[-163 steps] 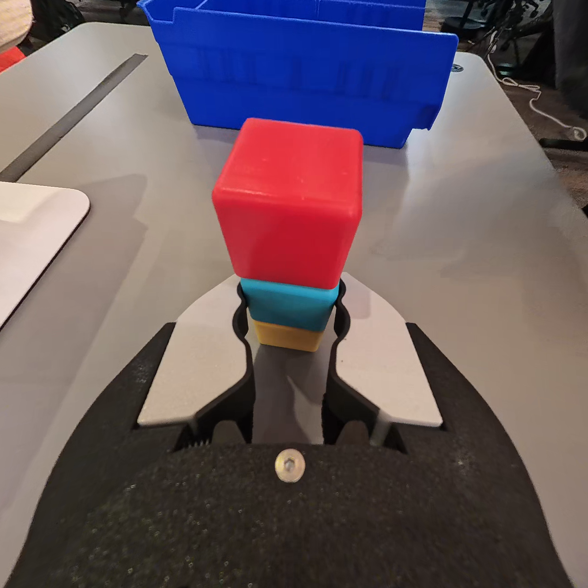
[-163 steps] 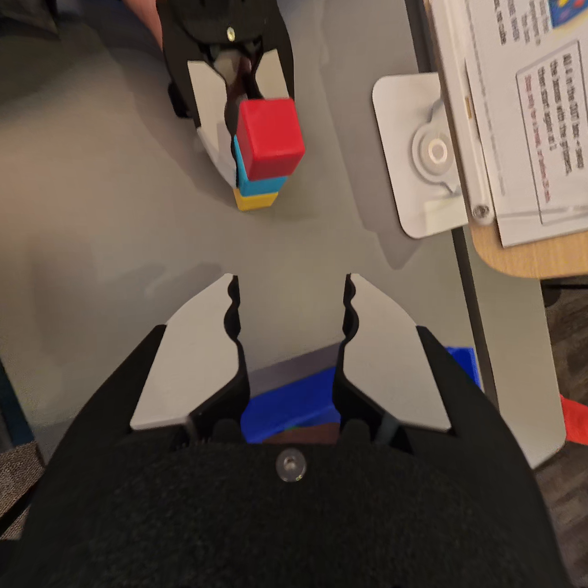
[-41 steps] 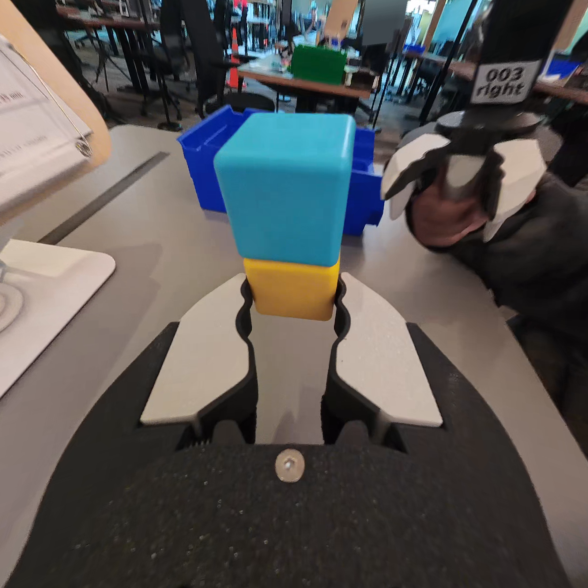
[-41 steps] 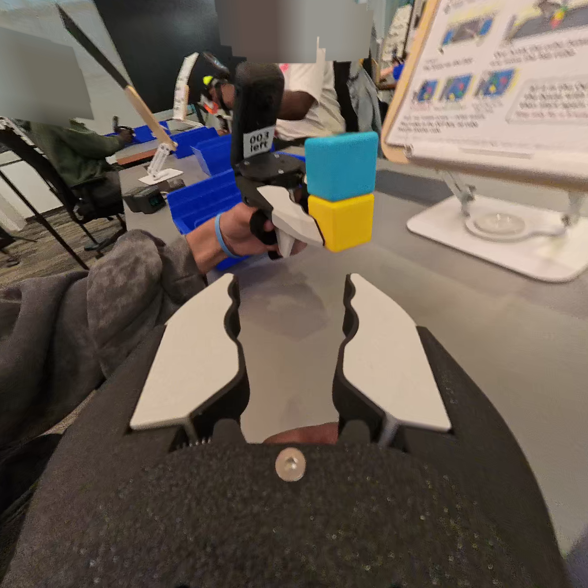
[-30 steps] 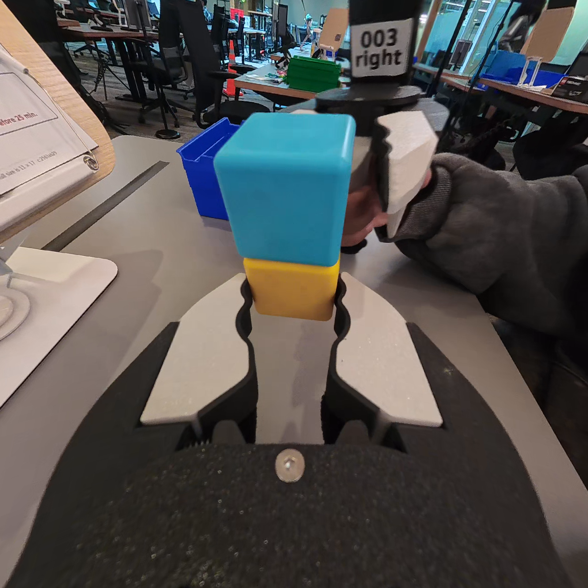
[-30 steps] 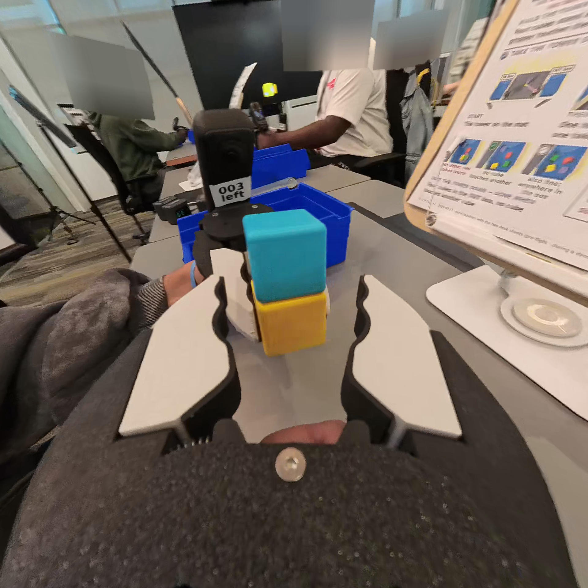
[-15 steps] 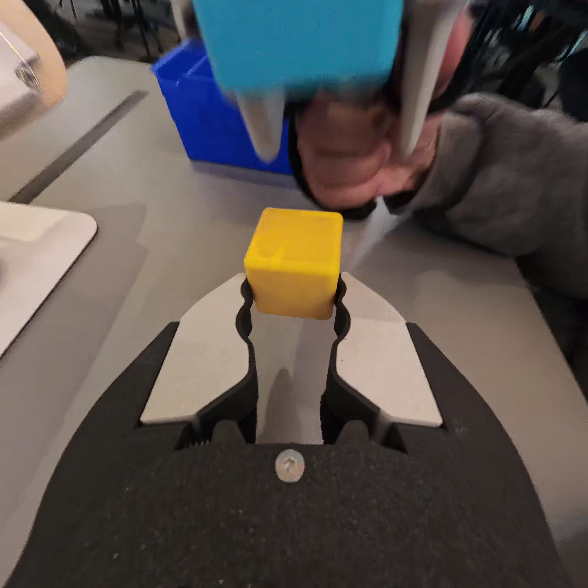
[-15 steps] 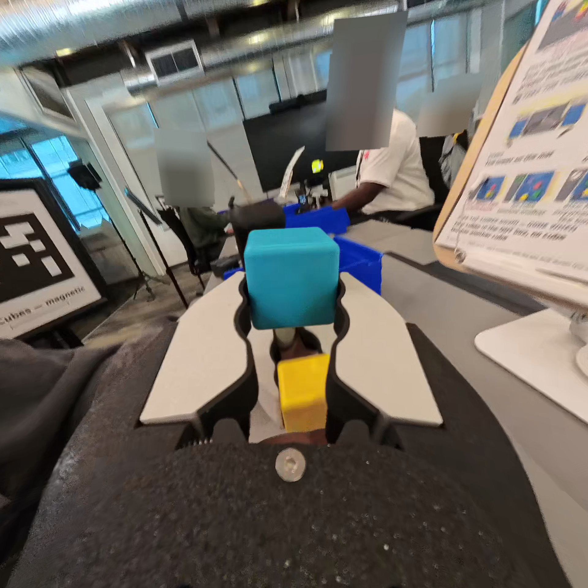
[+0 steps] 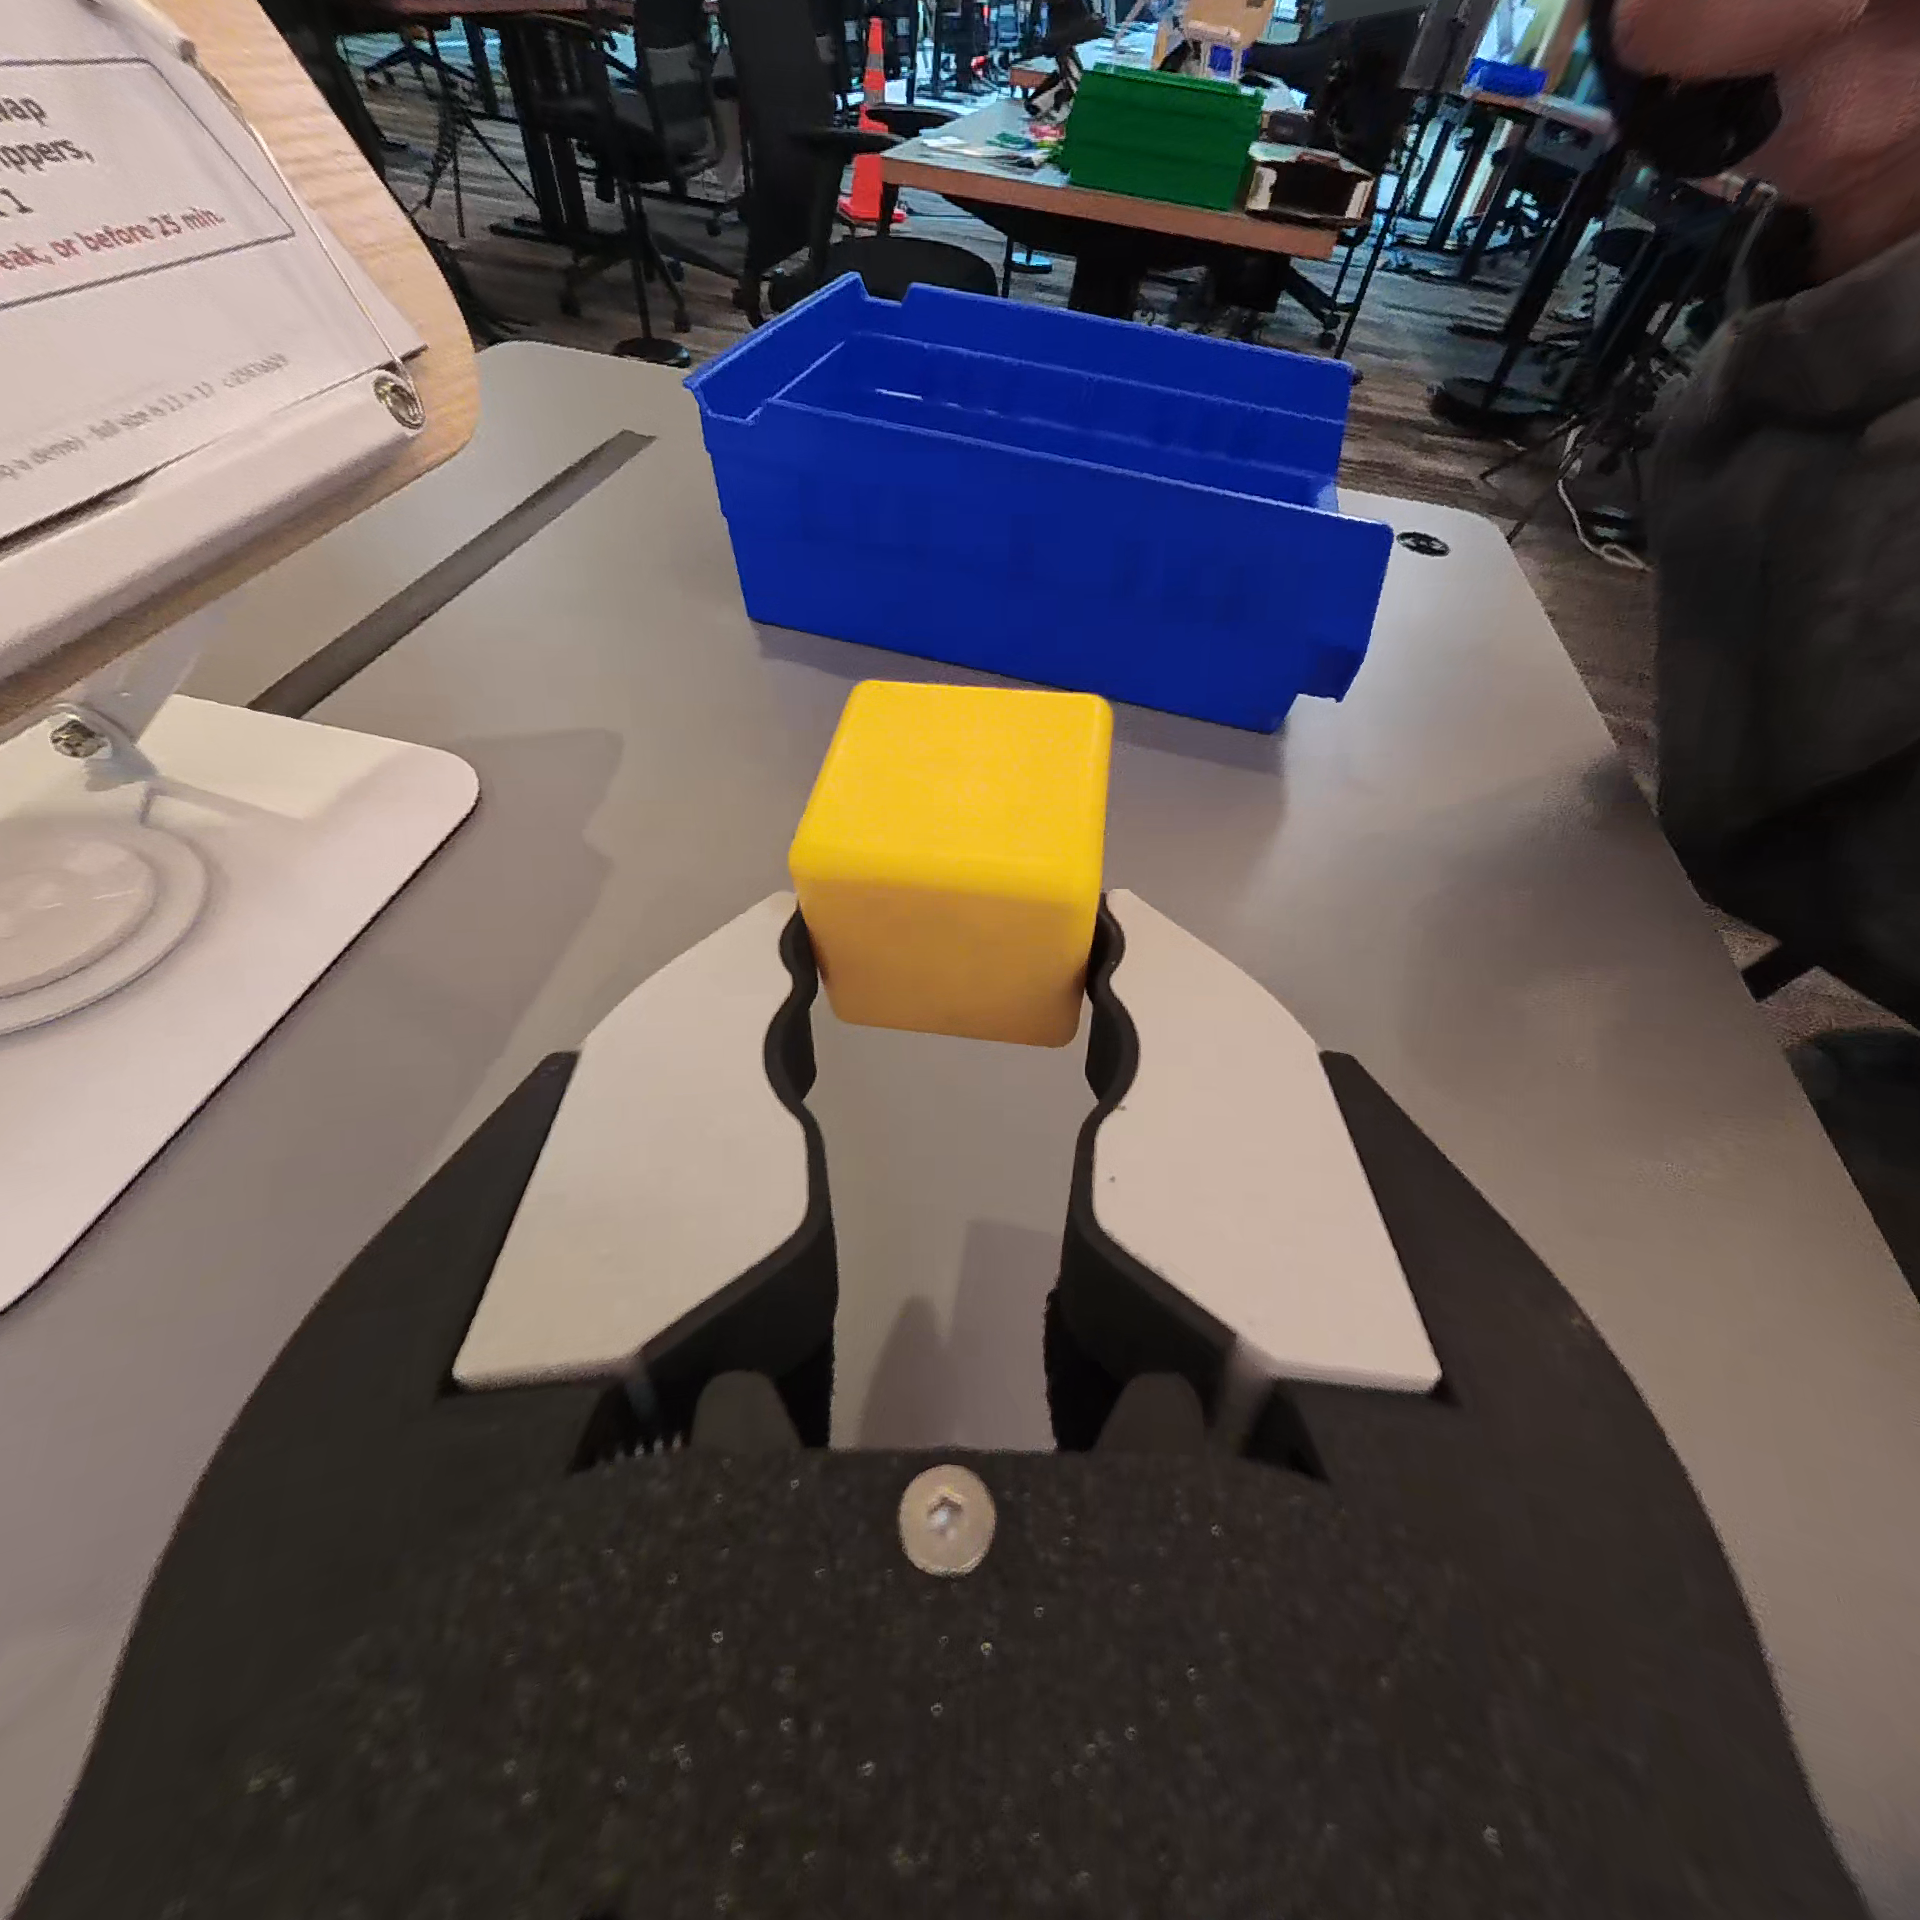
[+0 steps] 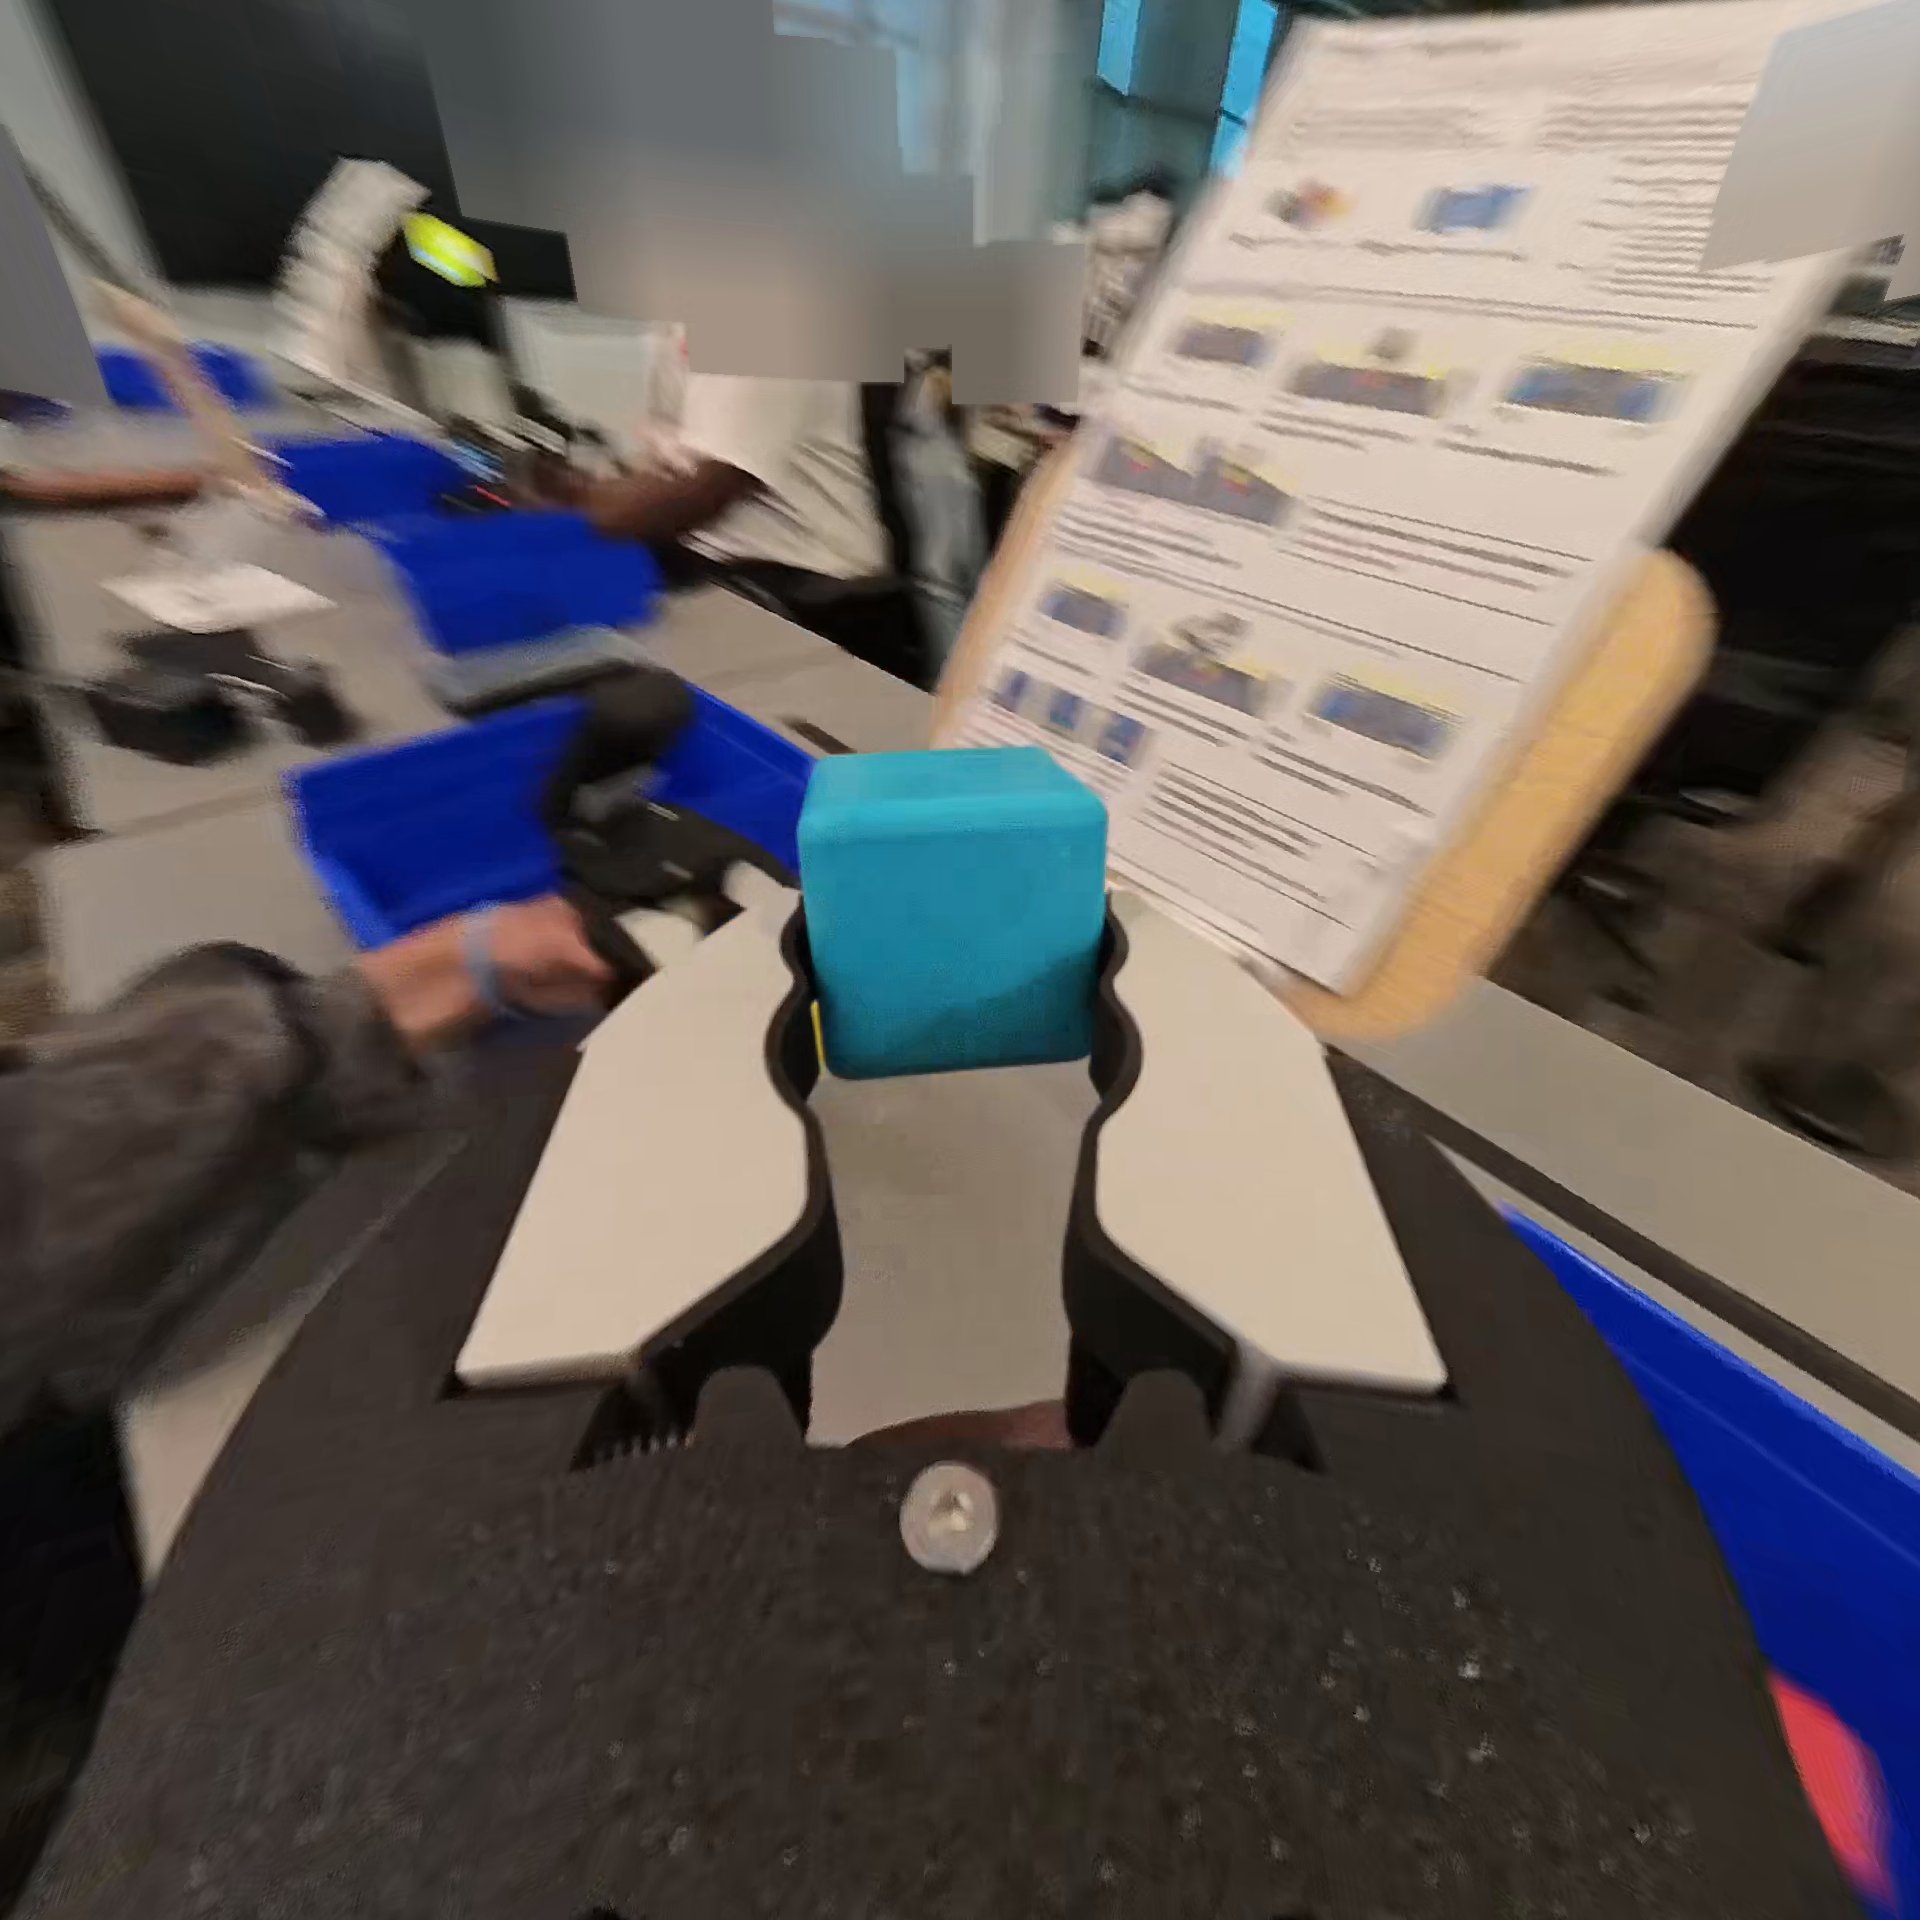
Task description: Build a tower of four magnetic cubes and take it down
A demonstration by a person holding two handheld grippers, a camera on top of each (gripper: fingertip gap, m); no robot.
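Your left gripper (image 9: 948,971) clamps the yellow plastic cube (image 9: 951,862) above the grey table (image 9: 1351,831); your right gripper (image 10: 951,982) grips the teal plastic cube (image 10: 951,904), seemingly aloft, though that view is blurred.

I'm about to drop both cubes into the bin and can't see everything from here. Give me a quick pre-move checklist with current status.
1. Left gripper shut on the yellow cube: ok, both fingers press its sides.
2. Right gripper shut on the teal cube: ok.
3. Cubes pulled apart: ok, nothing sits on the yellow cube's top face.
4. Blue bin reachable ahead of the left gripper: ok, table between them is bare.
5. Bin contents, room for cubes: cannot tell, inside mostly hidden.
6. Right wrist view steady: not ok, heavily blurred.
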